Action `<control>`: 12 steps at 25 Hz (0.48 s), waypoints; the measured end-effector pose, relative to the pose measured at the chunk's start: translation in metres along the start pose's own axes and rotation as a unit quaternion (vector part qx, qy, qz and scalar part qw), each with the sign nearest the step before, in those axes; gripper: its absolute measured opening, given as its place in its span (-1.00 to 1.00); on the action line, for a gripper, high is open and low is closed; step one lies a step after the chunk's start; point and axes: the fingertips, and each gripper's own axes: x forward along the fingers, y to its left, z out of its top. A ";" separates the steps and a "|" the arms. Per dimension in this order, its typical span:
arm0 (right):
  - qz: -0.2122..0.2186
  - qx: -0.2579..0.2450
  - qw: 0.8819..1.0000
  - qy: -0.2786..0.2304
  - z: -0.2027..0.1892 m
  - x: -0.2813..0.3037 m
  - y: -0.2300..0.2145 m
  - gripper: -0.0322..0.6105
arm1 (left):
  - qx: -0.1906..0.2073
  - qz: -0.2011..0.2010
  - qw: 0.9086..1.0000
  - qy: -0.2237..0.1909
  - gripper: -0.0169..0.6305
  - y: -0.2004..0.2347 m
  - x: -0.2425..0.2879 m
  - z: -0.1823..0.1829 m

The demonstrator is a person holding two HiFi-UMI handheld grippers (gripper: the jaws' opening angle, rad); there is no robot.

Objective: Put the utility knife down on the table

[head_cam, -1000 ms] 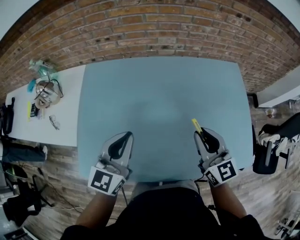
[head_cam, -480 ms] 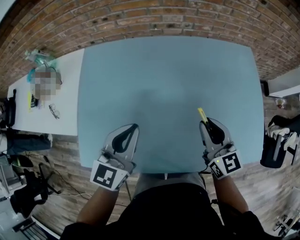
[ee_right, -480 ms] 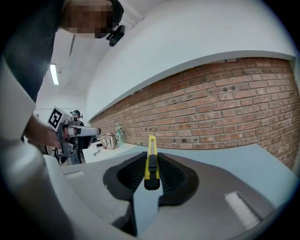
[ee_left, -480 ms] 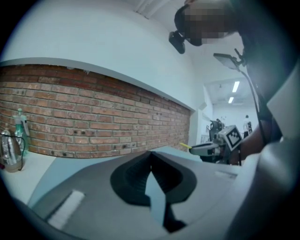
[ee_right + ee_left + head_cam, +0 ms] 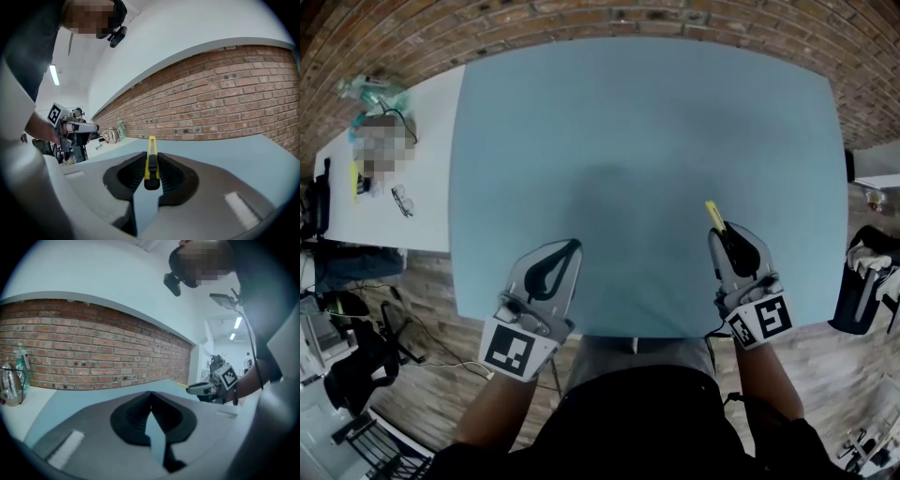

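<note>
Light blue desk (image 5: 647,159), matte top, far edge against the brick wall (image 5: 581,19), standing on wood plank floor (image 5: 422,309). White desk (image 5: 427,187) just beside it on the left, carrying clutter: greenish bottle (image 5: 366,89) at the far end, a thin yellow item (image 5: 357,178), glasses (image 5: 401,200) nearer the blue desk.

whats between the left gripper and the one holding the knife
Nothing: in the head view only bare blue table lies between the left gripper and the right gripper holding the yellow utility knife.
</note>
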 end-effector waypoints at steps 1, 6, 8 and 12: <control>0.004 0.003 1.000 0.003 -0.004 0.002 0.002 -0.67 | -0.004 0.003 1.000 0.003 -0.99 0.001 0.000 -0.004; 0.011 0.015 1.000 0.023 -0.027 0.007 0.000 -0.67 | -0.024 0.010 0.999 0.030 -0.99 0.000 0.002 -0.026; 0.013 0.020 0.999 0.028 -0.033 0.008 -0.004 -0.67 | -0.028 0.011 0.999 0.040 -0.99 0.000 0.004 -0.032; 0.022 0.021 0.999 0.034 -0.043 0.012 -0.006 -0.67 | -0.030 0.007 0.998 0.048 -0.99 -0.001 0.014 -0.042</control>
